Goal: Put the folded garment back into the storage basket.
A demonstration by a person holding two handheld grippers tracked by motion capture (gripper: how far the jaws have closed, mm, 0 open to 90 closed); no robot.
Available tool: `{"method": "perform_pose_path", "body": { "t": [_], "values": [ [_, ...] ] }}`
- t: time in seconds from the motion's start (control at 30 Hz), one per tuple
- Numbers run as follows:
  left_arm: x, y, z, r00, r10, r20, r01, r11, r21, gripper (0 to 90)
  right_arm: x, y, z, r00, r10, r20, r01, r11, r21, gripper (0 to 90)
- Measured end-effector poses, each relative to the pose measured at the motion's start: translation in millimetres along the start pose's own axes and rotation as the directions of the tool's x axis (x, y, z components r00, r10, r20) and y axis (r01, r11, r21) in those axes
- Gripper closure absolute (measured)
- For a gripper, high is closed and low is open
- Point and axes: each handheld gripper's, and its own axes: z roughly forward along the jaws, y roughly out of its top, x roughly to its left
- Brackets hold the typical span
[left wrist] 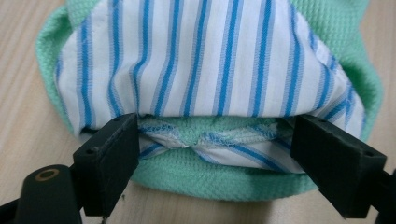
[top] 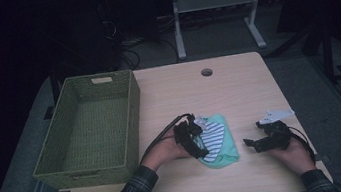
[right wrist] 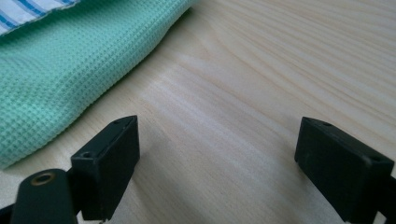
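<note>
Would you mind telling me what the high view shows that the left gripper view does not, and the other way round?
The high view alone takes in the green woven basket at the table's left, the right gripper open over bare wood, and both hands. The left gripper view alone gives the left gripper's open jaws flanking the cloth's bunched hem. Both show the mint-green and blue-striped folded cloth on the table.

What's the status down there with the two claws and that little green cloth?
Left gripper open, jaws straddling the folded green cloth with its striped cloth. Right gripper open over bare table, beside the cloth. Wicker basket at left; nothing in the way.
</note>
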Motion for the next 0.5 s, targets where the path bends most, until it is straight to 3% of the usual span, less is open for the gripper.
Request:
{"method": "perform_pose_path", "body": {
  "t": [0.23,0.5],
  "values": [
    [-2.8,-2.3,1.9,0.9993,0.032,-0.017,-0.032,0.9995,0.002,14.1,0.4,0.1,0.1,1.0,0.007,0.003,-0.007,1.0,-0.002,13.6],
    [-3.2,-3.4,-1.1,0.9996,0.025,-0.015,-0.025,0.9997,0.008,20.5,0.3,0.1,0.0,0.9999,0.014,0.008,-0.014,1.0,0.0,13.6]
  ]
}}
